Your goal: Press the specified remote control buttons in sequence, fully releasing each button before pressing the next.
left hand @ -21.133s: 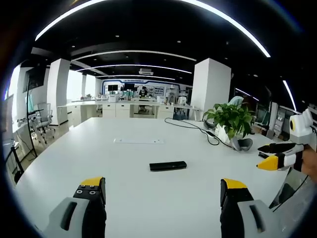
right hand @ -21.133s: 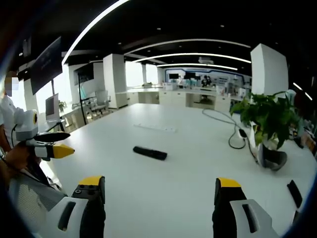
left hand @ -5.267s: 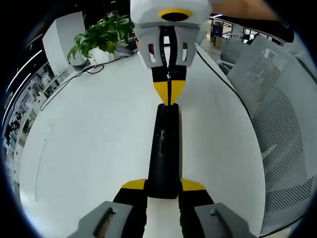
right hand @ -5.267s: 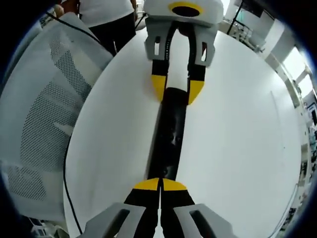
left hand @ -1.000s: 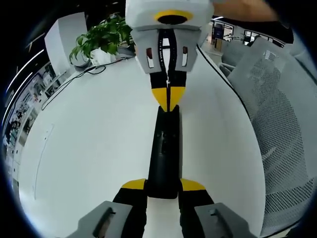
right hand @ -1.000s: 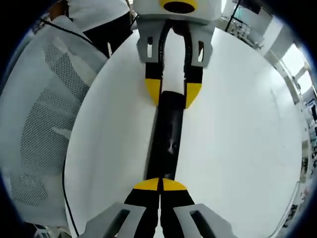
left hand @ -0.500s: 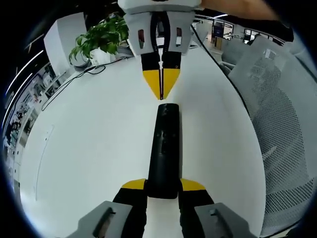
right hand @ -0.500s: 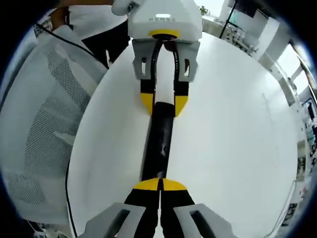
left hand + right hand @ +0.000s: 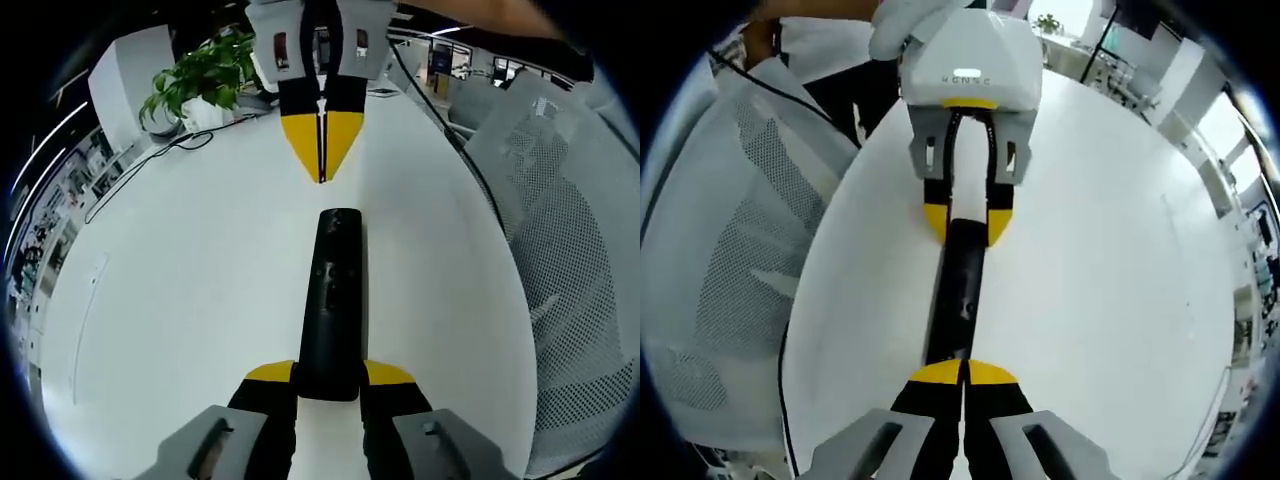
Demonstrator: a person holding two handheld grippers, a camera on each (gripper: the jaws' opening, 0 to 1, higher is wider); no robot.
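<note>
In the left gripper view, the left gripper (image 9: 330,375) pinches the near end of a black remote control (image 9: 333,300) lying flat on the white table (image 9: 180,300). Beyond the remote's far end, clear of it, the right gripper (image 9: 320,150) points back with its yellow tips pressed together. A potted plant (image 9: 195,80) stands farther off. A mesh chair (image 9: 570,260) is beside the table.
</note>
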